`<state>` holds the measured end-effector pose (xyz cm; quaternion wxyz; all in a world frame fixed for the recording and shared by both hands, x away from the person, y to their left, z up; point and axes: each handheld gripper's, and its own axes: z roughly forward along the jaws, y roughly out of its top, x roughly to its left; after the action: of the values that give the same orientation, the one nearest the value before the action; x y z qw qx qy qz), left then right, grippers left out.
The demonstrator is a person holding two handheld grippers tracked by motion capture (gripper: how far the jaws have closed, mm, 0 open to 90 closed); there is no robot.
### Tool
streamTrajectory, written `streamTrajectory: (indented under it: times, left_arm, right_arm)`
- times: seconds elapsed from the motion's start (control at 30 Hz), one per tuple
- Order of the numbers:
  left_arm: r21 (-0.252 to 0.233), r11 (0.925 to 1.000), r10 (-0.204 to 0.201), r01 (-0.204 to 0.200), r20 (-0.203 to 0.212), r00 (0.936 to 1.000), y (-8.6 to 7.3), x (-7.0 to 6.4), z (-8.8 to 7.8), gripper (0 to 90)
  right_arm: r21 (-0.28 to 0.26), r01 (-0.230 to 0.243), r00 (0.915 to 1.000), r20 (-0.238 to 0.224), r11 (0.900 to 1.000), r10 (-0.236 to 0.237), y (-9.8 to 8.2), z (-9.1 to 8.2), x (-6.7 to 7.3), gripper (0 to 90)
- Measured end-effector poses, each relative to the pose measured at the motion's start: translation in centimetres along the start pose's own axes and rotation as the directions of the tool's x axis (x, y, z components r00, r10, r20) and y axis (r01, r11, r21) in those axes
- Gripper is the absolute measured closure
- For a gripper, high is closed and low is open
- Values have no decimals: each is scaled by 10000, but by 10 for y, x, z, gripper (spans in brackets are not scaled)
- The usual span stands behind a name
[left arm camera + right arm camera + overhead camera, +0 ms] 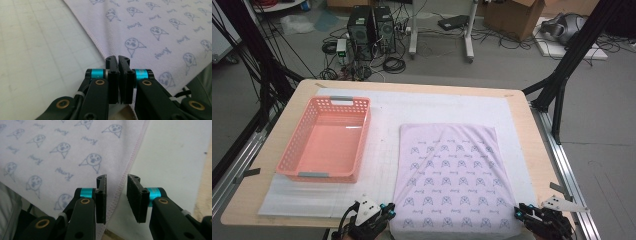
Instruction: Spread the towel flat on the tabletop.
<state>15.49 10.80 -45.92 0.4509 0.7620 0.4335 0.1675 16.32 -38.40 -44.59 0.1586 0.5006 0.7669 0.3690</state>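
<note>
Tabletop (282, 200): pale wood, carrying a white mat (382, 150) that covers most of it.
Towel (452, 175): lilac, printed with small cartoon faces, spread flat on the mat's right half, its near edge at the tabletop's front.
Basket (294, 172): salmon-pink perforated plastic, on the mat's left half, well apart from the towel.
Left gripper (388, 210): at the towel's near-left corner; in the left gripper view its fingers (112, 72) are pressed together at the towel's hem, pinching the corner.
Right gripper (518, 211): at the near-right corner; in the right gripper view its fingers (101, 197) stand part open, the stitched hem between them, not clamped.
</note>
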Motion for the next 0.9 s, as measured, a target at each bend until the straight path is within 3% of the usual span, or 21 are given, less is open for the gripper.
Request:
streamTrajectory:
  times: [0.07,0.13,0.17,0.23,0.3,0.33,0.37,0.43,0.57,0.73,0.9]
  left_arm:
    - [19,10000,7,-7,37,10000,-1,1,-2,865]
    - [-55,10000,43,-43,122,9999,-2,0,-2,858]
    - [-73,10000,-12,14,168,9999,-2,1,-2,829]
    - [-247,9995,-191,197,235,9995,-2,3,-1,678]
    - [-567,9982,-193,206,233,9995,1,6,-1,565]
    - [-799,9965,-213,236,285,9994,4,9,-1,520]
    - [-1068,9937,-292,326,336,9990,7,12,1,476]
    - [-1415,9883,-495,577,606,9969,14,19,5,420]
    - [-1519,9877,-237,367,869,9959,27,29,17,404]
    - [-1859,9817,-243,424,989,9948,44,38,24,395]
    - [-1896,9812,-124,353,1207,9926,57,44,34,386]
  right_arm:
    - [141,60,10000,-23,9999,-60,1,-1,0,860]
    - [230,7,9999,-127,9997,-4,1,-1,1,876]
    - [301,101,9999,-37,9995,-100,2,-2,2,877]
    - [477,172,9998,92,9987,-177,1,-6,3,876]
    - [537,80,9999,114,9985,-86,0,-10,1,807]
    - [517,22,9999,168,9987,-31,-1,-11,0,722]
    - [391,-55,9999,156,9992,49,0,-12,-2,640]
    - [-189,-148,9998,-97,9997,147,4,-11,-6,607]
    - [-711,194,9997,-109,9973,-203,19,4,-8,541]
    - [-744,378,9993,-2,9965,-379,29,15,-12,480]
    - [-874,64,9999,134,9961,-53,35,20,-22,422]
